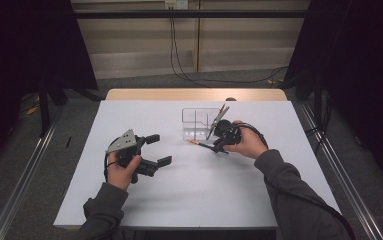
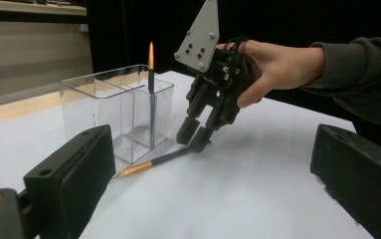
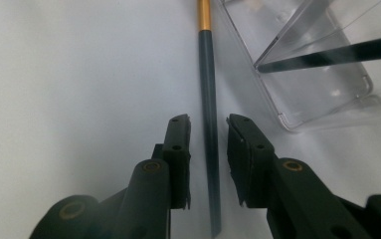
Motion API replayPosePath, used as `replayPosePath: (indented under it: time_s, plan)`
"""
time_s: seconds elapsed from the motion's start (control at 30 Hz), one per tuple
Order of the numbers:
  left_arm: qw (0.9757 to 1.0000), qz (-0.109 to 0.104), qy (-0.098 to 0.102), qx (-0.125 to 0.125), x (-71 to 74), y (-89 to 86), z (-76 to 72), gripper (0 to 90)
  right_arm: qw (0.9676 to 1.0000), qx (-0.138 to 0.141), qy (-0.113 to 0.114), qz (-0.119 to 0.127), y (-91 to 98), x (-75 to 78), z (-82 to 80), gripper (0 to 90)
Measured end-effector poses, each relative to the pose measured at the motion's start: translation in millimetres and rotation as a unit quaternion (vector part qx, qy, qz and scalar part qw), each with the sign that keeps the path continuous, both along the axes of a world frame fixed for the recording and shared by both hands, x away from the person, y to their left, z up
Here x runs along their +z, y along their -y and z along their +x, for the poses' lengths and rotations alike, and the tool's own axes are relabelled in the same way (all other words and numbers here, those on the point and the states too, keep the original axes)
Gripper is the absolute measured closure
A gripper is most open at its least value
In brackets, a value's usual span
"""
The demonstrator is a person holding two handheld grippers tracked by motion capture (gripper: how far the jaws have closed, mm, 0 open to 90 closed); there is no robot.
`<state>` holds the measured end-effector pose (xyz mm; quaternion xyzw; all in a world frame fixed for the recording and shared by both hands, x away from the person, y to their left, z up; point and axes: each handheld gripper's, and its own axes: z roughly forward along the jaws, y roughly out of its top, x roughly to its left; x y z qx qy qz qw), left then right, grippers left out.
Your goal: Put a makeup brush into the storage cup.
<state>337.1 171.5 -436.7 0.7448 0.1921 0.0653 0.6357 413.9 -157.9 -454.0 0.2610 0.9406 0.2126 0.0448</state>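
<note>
**Pencil straddled by the right tool beside the clear box**

A white worktop (image 1: 189, 190) is seen carrying a clear divided box (image 1: 196, 125), in which one dark pencil (image 2: 151, 94) is stood upright. A second pencil (image 3: 209, 119) is laid flat just beside the box. It is straddled by the right tool (image 3: 208, 154), whose jaws are narrowed but not yet pressed on it. The left tool (image 1: 158, 150) is held wide open, well apart.
</note>
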Motion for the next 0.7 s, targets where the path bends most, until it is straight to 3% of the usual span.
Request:
replayPosePath:
  time_s: [0.7]
  plan:
    - [1.0000, -0.001, -0.001, 0.002, -0.2, 0.7, -0.2, 3.7, 1.0000, 0.005, 0.001, -0.007, 1.0, -0.1, 0.2, 76.3]
